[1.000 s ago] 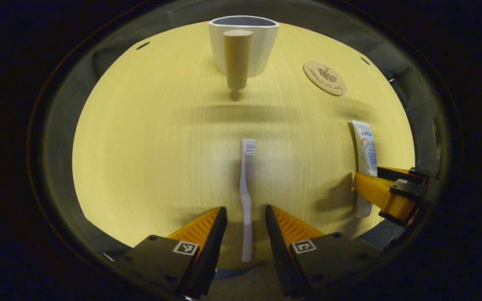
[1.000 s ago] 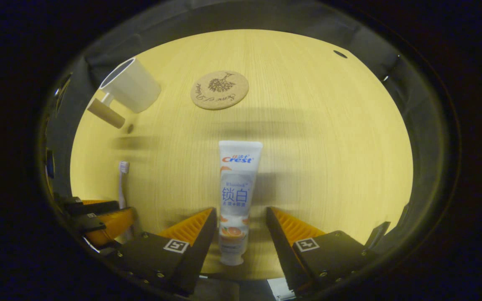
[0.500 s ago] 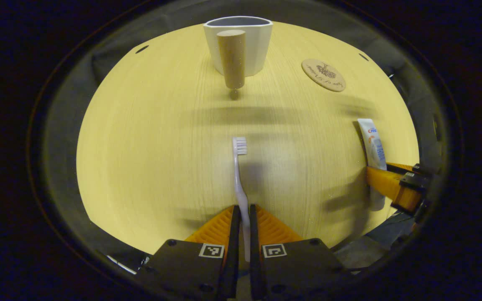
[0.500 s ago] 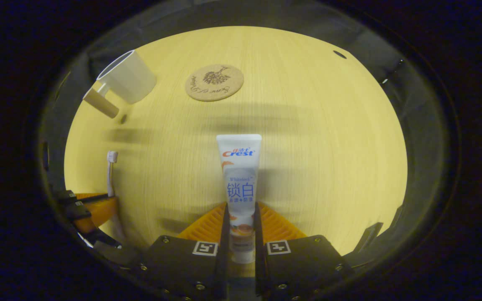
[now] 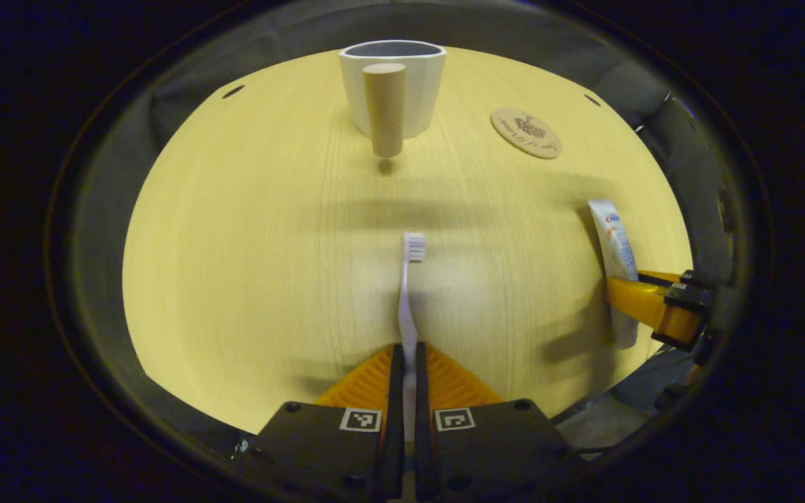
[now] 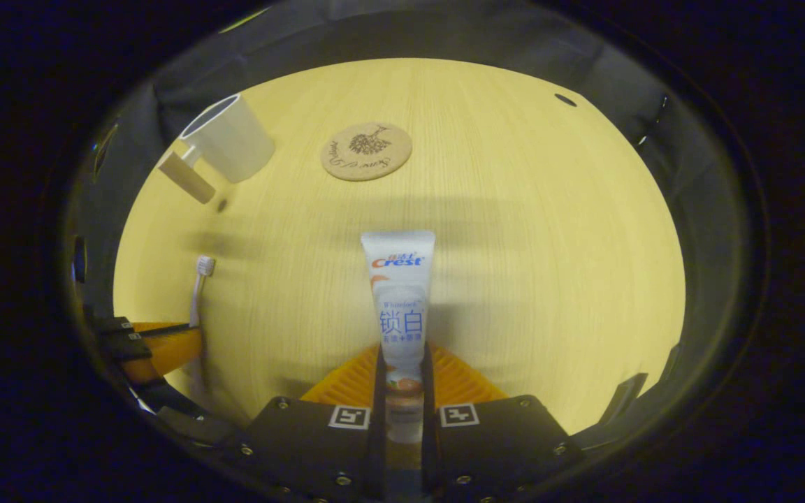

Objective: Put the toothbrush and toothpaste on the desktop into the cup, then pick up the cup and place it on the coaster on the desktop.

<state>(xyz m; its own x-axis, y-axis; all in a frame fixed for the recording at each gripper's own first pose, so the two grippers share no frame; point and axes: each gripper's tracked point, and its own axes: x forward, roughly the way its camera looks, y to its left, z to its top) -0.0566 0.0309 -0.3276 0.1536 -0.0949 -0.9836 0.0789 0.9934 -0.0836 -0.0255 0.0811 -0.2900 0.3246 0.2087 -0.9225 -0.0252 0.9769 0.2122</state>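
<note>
Both tools were wide open a second ago and have since clamped down, so now each one's got something pinched. Left tool is squeezed onto the handle of the toothbrush, which sticks straight out toward 12 o'clock in the left gripper view, bristle head at the far end. Right tool has both fingers pressed on the lower part of the toothpaste, tube pointing up to 12 o'clock in the right gripper view, flat crimped end farthest away. Can't honestly tell if either one is lifted off the surface or just resting on it. Cup sits upright at the far edge at about 12 o'clock in the left gripper view, with its stubby wooden handle facing the camera. Coaster lies flat at roughly 1 o'clock from there, well apart from the cup. In the right gripper view the cup's over at 10 o'clock and the coaster close to 12.
</note>
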